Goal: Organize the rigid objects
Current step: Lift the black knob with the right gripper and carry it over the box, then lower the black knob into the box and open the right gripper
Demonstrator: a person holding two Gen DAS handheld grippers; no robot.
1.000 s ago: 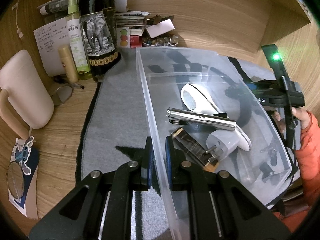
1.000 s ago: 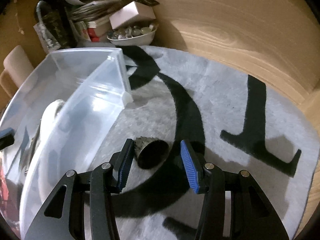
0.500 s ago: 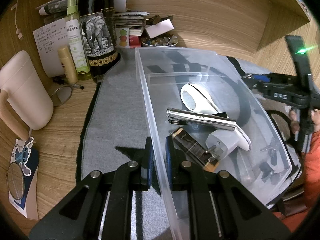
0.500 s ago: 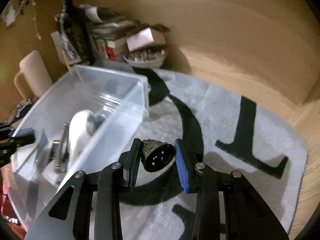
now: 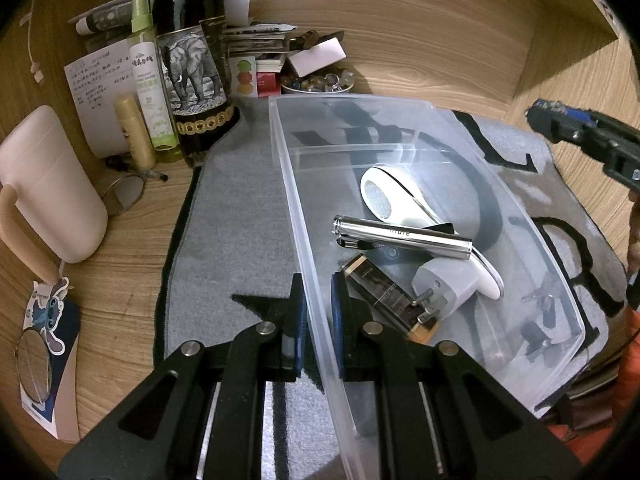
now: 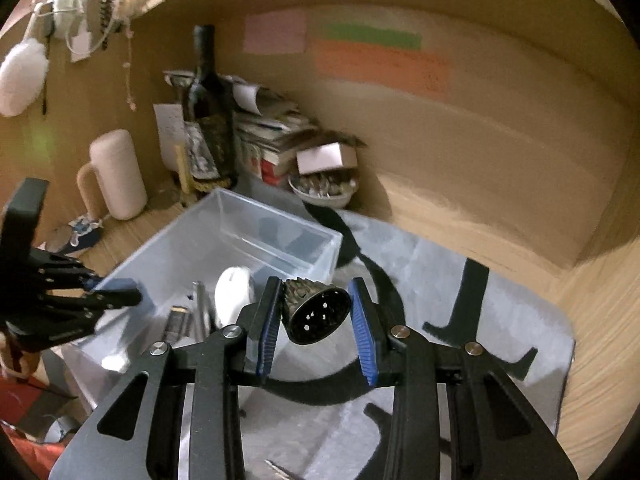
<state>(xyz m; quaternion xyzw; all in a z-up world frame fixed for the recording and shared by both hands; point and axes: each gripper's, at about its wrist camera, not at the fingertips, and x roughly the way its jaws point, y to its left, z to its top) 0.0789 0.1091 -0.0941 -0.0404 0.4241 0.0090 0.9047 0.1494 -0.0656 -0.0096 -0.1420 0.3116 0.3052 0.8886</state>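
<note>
A clear plastic bin (image 5: 400, 120) sits on the grey mat. My left gripper (image 5: 318, 308) is shut on its near side wall, one pad inside and one outside. In the bin lie a white oval gadget (image 5: 380, 196), a silver tube (image 5: 404, 236), a white plug (image 5: 444, 284) and a dark gold-capped block (image 5: 384, 296). My right gripper (image 6: 316, 286) is shut on a small dark perforated metal cone (image 6: 316, 314), held in the air just right of the bin (image 6: 276, 236). The right gripper (image 5: 560, 120) also shows at the far right of the left wrist view.
A dark wine bottle (image 5: 192, 60), a spray bottle (image 5: 150, 80), a pink mug (image 5: 44, 184) and a bowl of stones (image 5: 316, 82) crowd the back left corner. A round mirror (image 5: 34, 364) lies at the left. The grey mat (image 6: 440, 288) with black letters spreads right of the bin. Wooden walls enclose the desk.
My right gripper closed on the dark cone and lifted it off the mat, rising beside the bin. The left gripper kept its hold on the bin wall.
</note>
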